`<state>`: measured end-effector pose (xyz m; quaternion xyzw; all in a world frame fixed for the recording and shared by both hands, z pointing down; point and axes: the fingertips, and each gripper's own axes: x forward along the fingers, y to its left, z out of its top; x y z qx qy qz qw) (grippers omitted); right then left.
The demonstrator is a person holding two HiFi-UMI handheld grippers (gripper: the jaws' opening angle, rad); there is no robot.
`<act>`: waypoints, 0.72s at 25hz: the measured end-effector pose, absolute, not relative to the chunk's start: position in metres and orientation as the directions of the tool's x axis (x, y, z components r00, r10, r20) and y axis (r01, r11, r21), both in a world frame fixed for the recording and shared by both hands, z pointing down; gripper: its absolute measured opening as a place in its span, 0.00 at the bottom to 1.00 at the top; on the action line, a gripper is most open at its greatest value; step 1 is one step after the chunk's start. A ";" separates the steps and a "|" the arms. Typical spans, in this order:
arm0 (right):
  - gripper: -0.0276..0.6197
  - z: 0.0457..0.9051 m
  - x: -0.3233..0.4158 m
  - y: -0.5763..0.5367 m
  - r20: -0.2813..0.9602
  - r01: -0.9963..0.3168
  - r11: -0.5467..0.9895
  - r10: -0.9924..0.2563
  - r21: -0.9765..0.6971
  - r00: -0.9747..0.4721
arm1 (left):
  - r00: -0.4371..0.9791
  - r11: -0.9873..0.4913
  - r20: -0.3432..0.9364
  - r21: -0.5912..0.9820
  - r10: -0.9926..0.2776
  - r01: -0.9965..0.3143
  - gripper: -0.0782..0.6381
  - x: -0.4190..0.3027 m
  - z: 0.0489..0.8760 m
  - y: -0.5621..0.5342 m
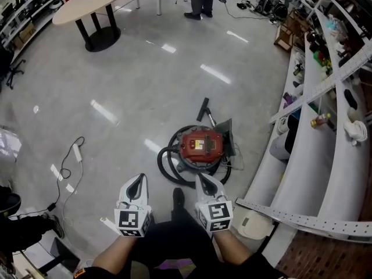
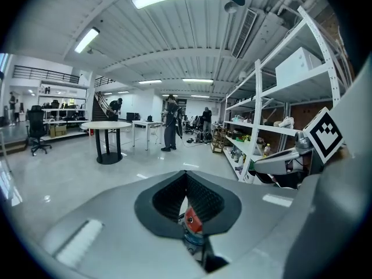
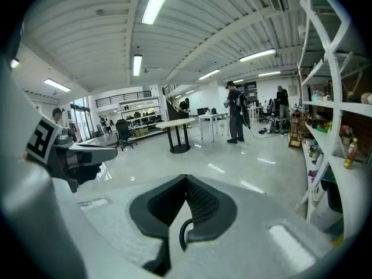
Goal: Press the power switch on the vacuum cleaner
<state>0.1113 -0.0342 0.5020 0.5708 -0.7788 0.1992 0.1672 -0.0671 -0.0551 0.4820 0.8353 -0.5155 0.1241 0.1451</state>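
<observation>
Red vacuum cleaner (image 1: 200,147) sits on the floor (image 1: 145,86) mid-frame, just above the right tongs (image 1: 204,182); left tongs (image 1: 137,182) lie farther left; both pressed together, empty.

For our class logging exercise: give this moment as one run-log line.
left gripper: shut, empty | right gripper: shut, empty | red canister vacuum cleaner: on floor ahead, untouched

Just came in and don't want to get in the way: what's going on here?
A person stands over a red vacuum cleaner that sits on the floor, its black hose looped around it. They hold the left gripper and the right gripper out in front, fingers together and empty. Neither touches the vacuum cleaner, so nothing is being pressed right now.
</observation>
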 end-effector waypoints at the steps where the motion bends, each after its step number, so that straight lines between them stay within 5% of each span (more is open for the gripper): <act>1: 0.03 0.503 0.115 -0.040 0.489 -0.955 0.272 -0.821 -0.120 -0.296 | 0.437 -0.426 0.360 0.114 -0.824 -0.897 0.13 -0.061 0.483 -0.060; 18: 0.03 0.511 0.145 -0.090 0.478 -0.953 0.279 -0.824 -0.123 -0.303 | 0.450 -0.450 0.357 0.088 -0.818 -0.889 0.13 -0.015 0.489 -0.111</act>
